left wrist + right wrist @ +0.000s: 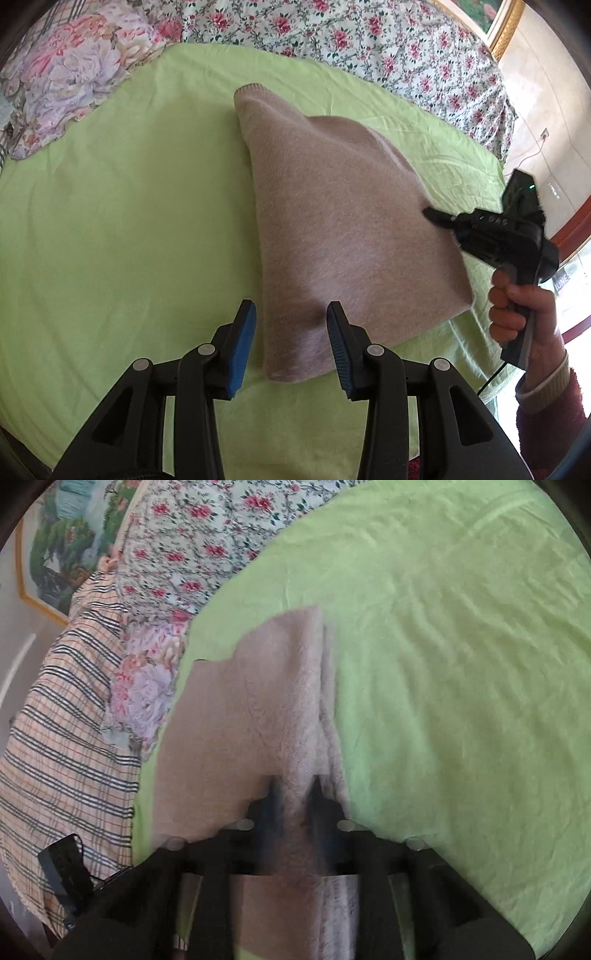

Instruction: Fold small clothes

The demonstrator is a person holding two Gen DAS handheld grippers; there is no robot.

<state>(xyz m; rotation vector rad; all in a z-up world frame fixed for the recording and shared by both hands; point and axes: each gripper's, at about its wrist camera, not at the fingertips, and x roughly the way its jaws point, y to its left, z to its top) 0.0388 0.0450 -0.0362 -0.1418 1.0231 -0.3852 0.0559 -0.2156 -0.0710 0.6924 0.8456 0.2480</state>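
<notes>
Left claw (291, 339), jaws apart, blue pads (242, 345) straddling the near corner of a beige knit garment (332, 229). The garment lies on a green sheet (129, 229) covering the bed. Right claw (434, 216), held by a hand (517, 310), meets the garment's right edge, which lifts toward it. A floral cover (369, 40) lies beyond; a floral pillow (70, 81) at far left.
</notes>
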